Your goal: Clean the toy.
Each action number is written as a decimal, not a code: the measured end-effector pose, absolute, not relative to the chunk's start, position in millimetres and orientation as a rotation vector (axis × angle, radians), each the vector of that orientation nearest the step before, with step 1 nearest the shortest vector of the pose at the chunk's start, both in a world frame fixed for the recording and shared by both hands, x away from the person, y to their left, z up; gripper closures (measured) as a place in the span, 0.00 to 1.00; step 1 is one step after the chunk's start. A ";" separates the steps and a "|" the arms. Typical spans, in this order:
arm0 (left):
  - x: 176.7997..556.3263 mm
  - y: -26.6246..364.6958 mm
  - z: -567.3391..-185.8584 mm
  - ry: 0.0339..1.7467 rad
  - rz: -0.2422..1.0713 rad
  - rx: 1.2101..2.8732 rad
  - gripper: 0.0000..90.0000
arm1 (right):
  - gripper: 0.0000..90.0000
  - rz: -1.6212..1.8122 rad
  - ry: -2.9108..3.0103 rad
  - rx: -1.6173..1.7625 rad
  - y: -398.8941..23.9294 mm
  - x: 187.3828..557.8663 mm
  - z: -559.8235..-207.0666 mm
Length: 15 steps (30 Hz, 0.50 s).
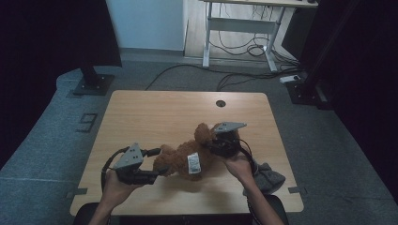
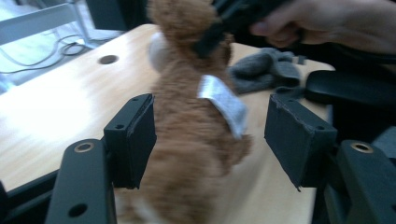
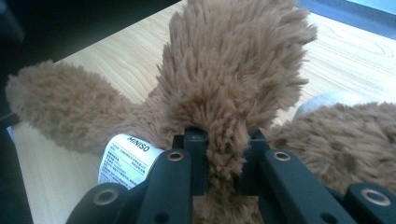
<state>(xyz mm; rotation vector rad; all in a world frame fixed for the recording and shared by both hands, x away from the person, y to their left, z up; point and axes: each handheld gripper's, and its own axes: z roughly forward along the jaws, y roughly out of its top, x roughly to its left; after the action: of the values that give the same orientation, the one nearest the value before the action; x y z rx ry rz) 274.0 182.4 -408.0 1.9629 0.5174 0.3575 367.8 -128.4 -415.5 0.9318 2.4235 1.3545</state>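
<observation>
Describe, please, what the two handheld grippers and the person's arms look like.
Both the left gripper and the right gripper are black, each topped by a grey three-cornered plate and trailing a black cable. Their jaws are perforated black bars carrying flat, dark rectangular pads. The forearms are bare, with no sleeves showing.

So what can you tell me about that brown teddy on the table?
The teddy is a shaggy brown plush toy lying across the near part of the wooden table. A white printed label is sewn at its middle. The right gripper is clamped on one furry limb. The left gripper has its jaws open on either side of the body, with its pads not pressing. A pale patch shows near its head.
</observation>
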 end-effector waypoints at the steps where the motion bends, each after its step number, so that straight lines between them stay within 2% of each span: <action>1: 270.9 177.9 -410.9 0.504 0.338 1.966 0.37 | 0.87 1.354 2.423 0.934 -128.5 368.0 -415.7; 5: 265.1 165.2 -419.0 0.479 0.323 1.988 0.37 | 0.87 1.354 2.426 0.952 -129.9 369.7 -417.0; 8: 264.9 163.5 -426.5 0.516 0.369 1.997 0.36 | 0.86 1.351 2.429 0.963 -131.4 370.2 -418.1; 13: 264.0 176.0 -437.6 0.608 0.492 1.992 0.27 | 0.86 1.343 2.433 0.980 -133.5 370.9 -420.4; 15: 265.1 180.9 -442.8 0.648 0.504 1.997 0.23 | 0.86 1.341 2.432 0.981 -133.8 370.9 -421.1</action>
<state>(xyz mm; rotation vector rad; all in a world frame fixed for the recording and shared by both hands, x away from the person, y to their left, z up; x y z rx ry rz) 265.1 180.9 -442.8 1.9971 0.6484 0.5036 370.9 -133.8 -421.1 0.9809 2.4319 1.3407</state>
